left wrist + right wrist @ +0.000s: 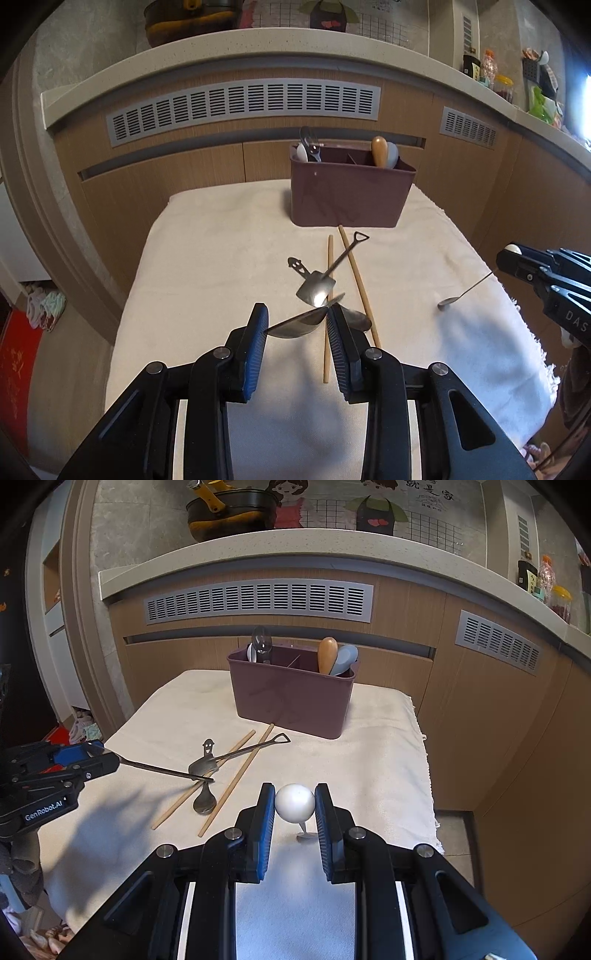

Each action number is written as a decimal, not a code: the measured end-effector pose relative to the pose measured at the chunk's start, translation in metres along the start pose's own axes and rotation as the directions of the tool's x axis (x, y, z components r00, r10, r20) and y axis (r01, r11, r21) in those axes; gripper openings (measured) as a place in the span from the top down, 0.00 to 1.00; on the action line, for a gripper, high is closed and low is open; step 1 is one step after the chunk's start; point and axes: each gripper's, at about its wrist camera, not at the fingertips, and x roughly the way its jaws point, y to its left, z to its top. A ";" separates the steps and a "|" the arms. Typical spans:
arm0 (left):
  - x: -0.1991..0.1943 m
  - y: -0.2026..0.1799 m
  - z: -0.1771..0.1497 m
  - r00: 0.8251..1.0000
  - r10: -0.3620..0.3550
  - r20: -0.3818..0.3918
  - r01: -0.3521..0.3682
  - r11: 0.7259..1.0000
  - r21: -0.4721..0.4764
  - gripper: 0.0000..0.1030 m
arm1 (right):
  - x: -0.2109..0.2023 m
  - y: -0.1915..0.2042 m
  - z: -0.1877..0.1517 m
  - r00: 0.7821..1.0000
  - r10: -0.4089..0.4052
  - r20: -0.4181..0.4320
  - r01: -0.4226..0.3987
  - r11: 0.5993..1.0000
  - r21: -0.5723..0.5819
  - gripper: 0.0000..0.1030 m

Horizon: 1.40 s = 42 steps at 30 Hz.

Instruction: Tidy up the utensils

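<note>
My left gripper (297, 325) is shut on a steel spoon (299, 323), gripped by its bowl, with the handle sticking out over the cloth (162, 770). My right gripper (294, 801) is shut on the white ball end (294, 803) of a thin spoon, whose small bowl (447, 302) hangs just above the cloth. A shovel-shaped spoon (321, 282), a smiley-handled spoon (205, 797) and two wooden chopsticks (356, 280) lie crossed on the cloth. The maroon caddy (347, 195) stands at the back and holds several utensils.
A white towel (221, 266) covers the small table. Wooden cabinet panels with grey vents (243, 107) stand behind it. The counter (258, 550) above carries a pot and jars. The towel's fringed right edge (424, 746) drops to the floor.
</note>
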 end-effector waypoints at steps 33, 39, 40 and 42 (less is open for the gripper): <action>0.011 0.001 -0.043 0.989 -0.003 -0.150 0.010 0.999 0.049 0.49 | -0.002 -0.003 -0.001 1.000 0.002 0.005 -0.002 1.000 0.020 0.80; 0.016 0.024 -0.085 0.971 -0.103 -0.216 0.094 0.994 -0.052 0.49 | -0.001 -0.004 -0.001 1.000 0.002 0.003 -0.002 1.000 0.013 0.80; 0.018 0.024 -0.089 0.968 -0.108 -0.227 0.098 0.994 -0.051 0.49 | -0.001 -0.004 -0.001 1.000 0.003 0.003 -0.003 1.000 0.013 0.80; 0.017 0.020 -0.096 0.967 -0.097 -0.234 0.093 0.995 -0.029 0.49 | -0.001 -0.003 -0.001 1.000 0.003 0.003 -0.003 1.000 0.013 0.80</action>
